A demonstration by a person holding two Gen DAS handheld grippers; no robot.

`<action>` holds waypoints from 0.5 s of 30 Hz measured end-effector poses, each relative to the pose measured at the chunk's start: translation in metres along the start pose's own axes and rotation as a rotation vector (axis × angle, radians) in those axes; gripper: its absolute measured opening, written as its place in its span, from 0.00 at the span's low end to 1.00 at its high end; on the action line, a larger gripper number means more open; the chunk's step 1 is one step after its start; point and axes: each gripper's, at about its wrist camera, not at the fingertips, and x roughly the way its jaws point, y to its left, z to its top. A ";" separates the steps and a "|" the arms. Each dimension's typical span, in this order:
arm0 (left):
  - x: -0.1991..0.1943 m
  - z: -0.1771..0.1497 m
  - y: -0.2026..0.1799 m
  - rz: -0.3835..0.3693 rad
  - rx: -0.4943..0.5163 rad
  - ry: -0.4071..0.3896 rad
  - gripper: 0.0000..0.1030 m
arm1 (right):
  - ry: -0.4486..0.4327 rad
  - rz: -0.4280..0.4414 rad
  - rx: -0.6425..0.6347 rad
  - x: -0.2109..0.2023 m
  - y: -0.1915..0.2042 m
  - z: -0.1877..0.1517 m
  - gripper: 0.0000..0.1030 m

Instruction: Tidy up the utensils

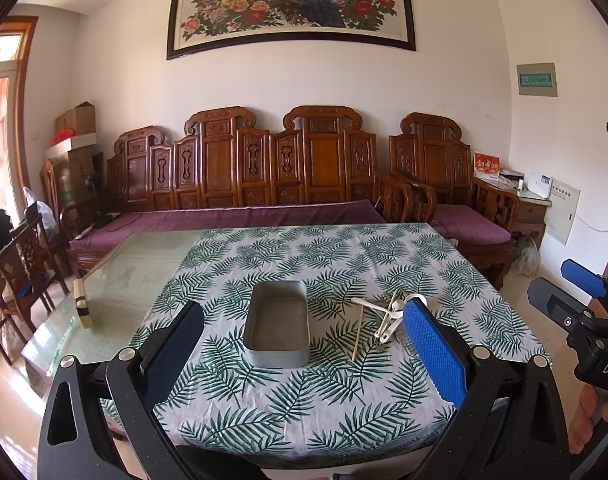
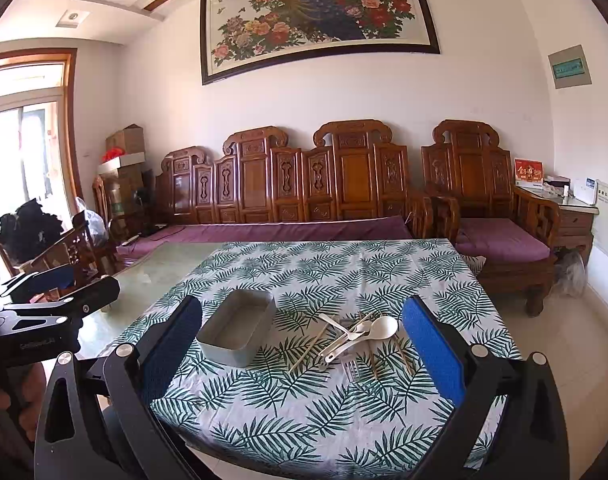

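Observation:
An empty grey metal tin [image 1: 277, 320] sits in the middle of the leaf-print tablecloth [image 1: 304, 408]; it also shows in the right wrist view [image 2: 235, 332]. Right of it lies a pile of utensils [image 2: 360, 338]: white spoons, wooden chopsticks and a fork; it also shows in the left wrist view [image 1: 384, 320]. My left gripper [image 1: 304, 344] is open and empty, above the table's near edge, facing the tin. My right gripper [image 2: 301, 344] is open and empty, facing the gap between tin and utensils. The right gripper also shows in the left wrist view [image 1: 584, 312].
A bare glass tabletop [image 1: 135, 276] lies left of the cloth, with a small cream block [image 1: 81, 302] near its left edge. A carved wooden sofa [image 1: 263, 172] with purple cushions stands behind the table. Wooden chairs [image 1: 19, 276] stand at the left.

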 end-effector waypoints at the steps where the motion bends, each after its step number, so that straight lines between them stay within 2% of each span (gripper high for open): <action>1: 0.000 0.000 0.000 0.000 0.000 -0.001 0.94 | 0.000 0.000 -0.001 0.000 0.000 0.000 0.98; 15: -0.002 0.003 -0.001 -0.001 -0.004 -0.005 0.94 | -0.003 0.002 0.000 -0.003 0.006 0.002 0.98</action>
